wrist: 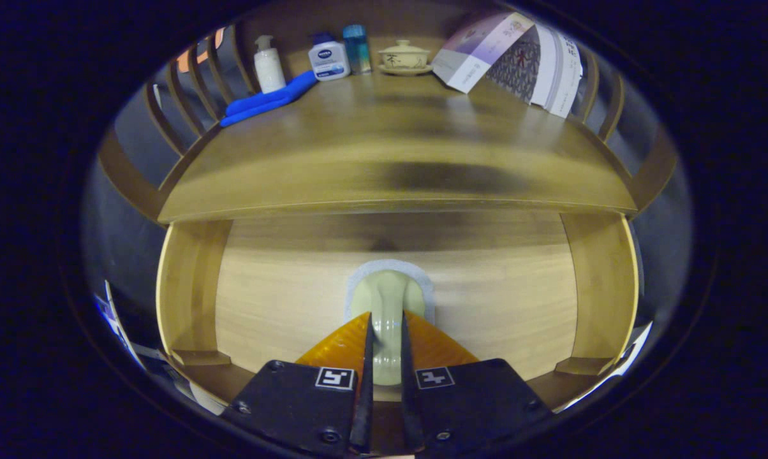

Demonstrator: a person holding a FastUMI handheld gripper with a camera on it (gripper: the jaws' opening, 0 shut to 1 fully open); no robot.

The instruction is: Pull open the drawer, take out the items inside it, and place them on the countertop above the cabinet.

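drawer (282, 299): pale wood | spoon (387, 306): pale green | cloth (266, 102): blue | countertop (390, 159): brown

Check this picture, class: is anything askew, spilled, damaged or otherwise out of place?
Nothing is spilled or broken. Two things sit untidily on the countertop: the paper booklet leans tilted against the back rail, and the blue cloth lies at a slant beside the pump bottle. The gripper has its jaws closed on the drawer handle.

i see a blue cloth (269, 101), pump bottle (268, 64), lotion tube (328, 58), lidded cup (404, 56) and open booklet (518, 57) at the back.
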